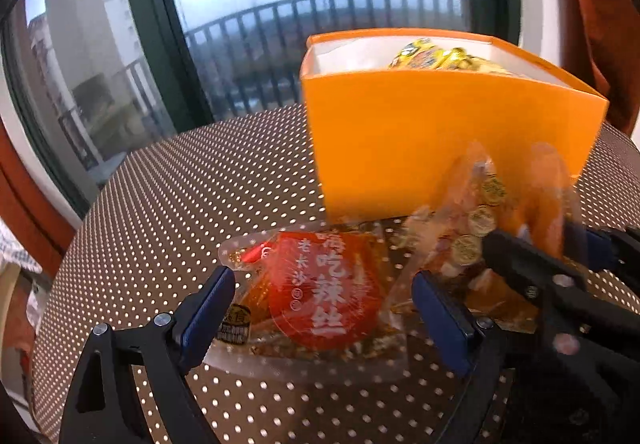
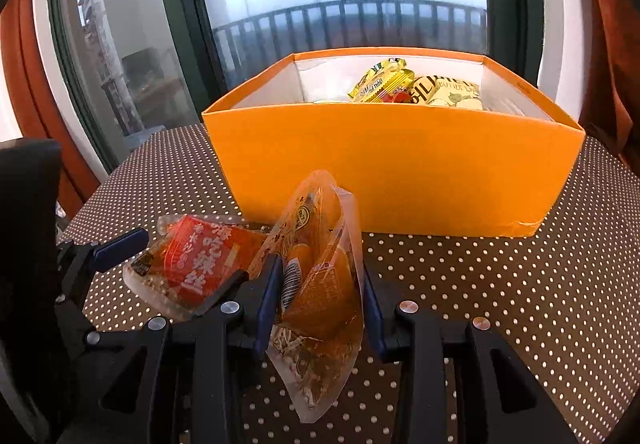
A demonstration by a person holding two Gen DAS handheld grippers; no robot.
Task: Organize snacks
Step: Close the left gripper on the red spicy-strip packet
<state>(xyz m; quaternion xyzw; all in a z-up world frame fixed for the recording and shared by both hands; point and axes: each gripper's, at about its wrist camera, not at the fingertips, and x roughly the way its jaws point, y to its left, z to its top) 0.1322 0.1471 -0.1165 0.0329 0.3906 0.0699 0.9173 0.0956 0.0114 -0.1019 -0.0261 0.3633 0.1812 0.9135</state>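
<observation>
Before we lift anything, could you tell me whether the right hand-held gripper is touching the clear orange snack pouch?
Touching: in the right wrist view, the right hand-held gripper has its blue pads pressed against both sides of the upright clear orange snack pouch.

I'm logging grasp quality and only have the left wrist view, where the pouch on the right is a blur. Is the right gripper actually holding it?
Observer: Yes. In the right wrist view the right gripper has its jaws shut on the orange pouch, which stands roughly upright between them.
Reviewer: Any marking to identify it?
Observer: A barcode shows on its lower left side.
Reviewer: What is in the orange box besides the yellow packets?
Observer: A pale packet with "butter" lettering lies beside the yellow packets in the orange box.
</observation>
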